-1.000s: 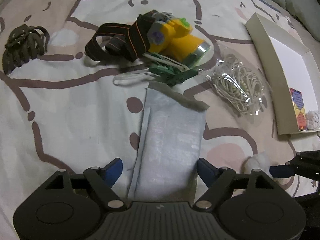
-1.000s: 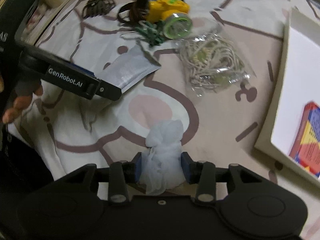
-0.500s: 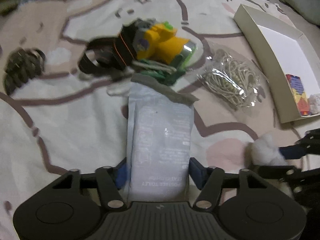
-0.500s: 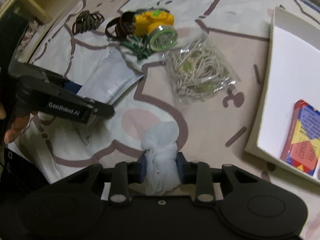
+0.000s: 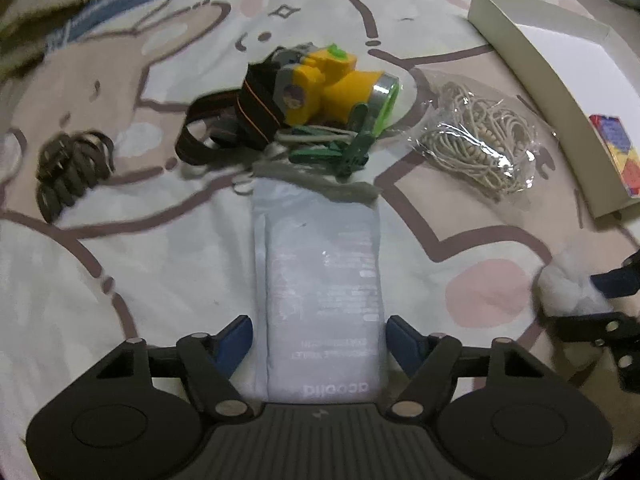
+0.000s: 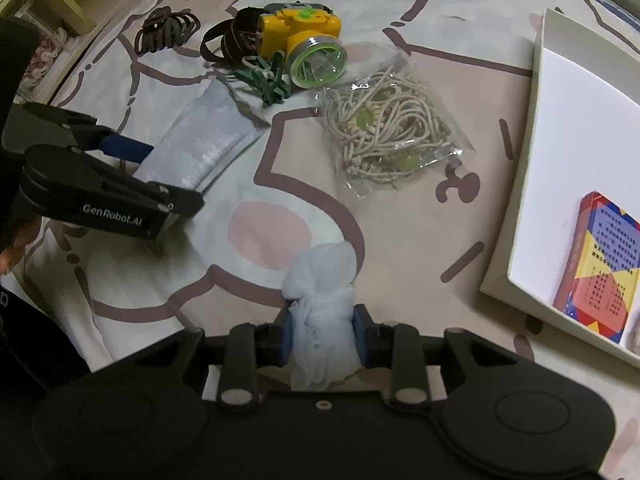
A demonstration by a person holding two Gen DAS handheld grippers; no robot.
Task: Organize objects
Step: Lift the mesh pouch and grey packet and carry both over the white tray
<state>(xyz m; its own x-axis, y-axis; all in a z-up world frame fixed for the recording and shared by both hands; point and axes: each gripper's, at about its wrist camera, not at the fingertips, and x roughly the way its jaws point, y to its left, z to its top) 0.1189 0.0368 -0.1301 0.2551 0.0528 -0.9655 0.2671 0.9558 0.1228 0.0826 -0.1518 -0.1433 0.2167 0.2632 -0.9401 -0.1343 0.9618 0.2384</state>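
Left gripper (image 5: 319, 338): we straddle the pouch (image 5: 320, 280), pads touching its sides.
Right gripper (image 6: 322, 332): we clamp the white mesh (image 6: 322, 316).

The right wrist frame's three o'clock edge is cutting off the white box (image 6: 520, 200), while the grey pouch's (image 5: 320, 280) near end is hiding behind the left gripper (image 5: 319, 338) body
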